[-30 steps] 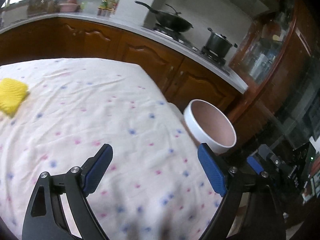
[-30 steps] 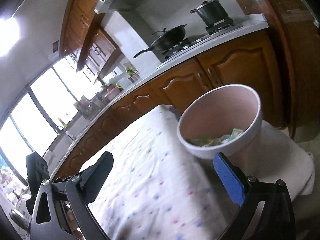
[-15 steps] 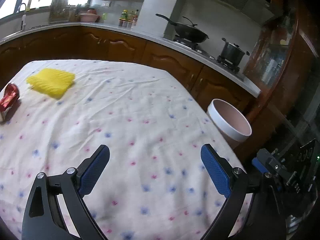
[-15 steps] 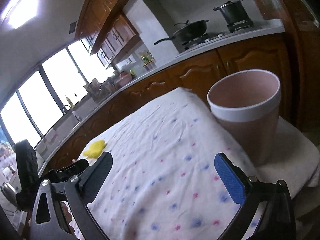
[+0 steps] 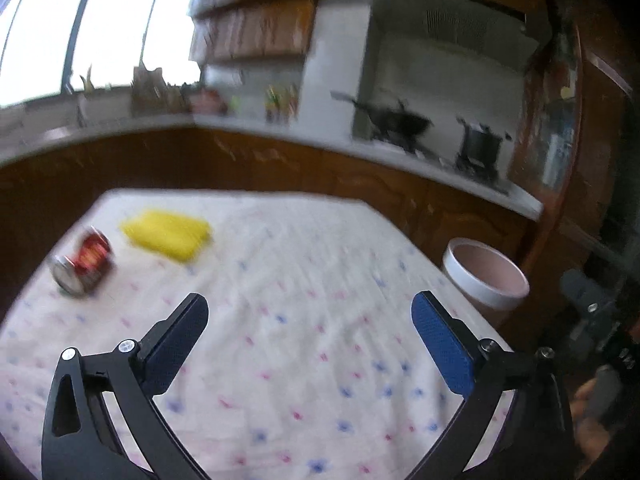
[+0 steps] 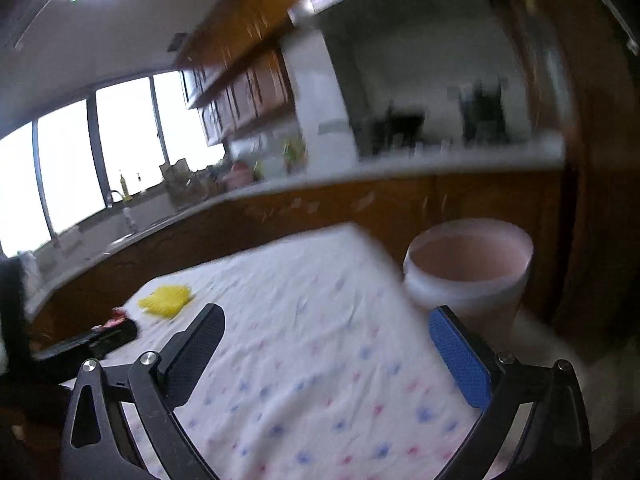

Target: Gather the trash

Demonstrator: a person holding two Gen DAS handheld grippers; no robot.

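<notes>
Both the left gripper (image 5: 310, 328) and the right gripper (image 6: 326, 344) hover above the tablecloth (image 5: 304, 280) with jaws spread wide and nothing between them. The remaining trash, a red can (image 5: 82, 262) lying on its side and a yellow crumpled piece (image 5: 168, 234) just beside it, sits at the far left of the table, well apart from the pink bin (image 5: 486, 276) standing off the right edge. The can is probably light, rigid and slippery, so take it across the middle of its body; the yellow piece looks soft and compressible, so pinch its raised centre.

Both wrist views above table (image 5: 320, 320), facing counter; share bin (image 6: 468, 272).
</notes>
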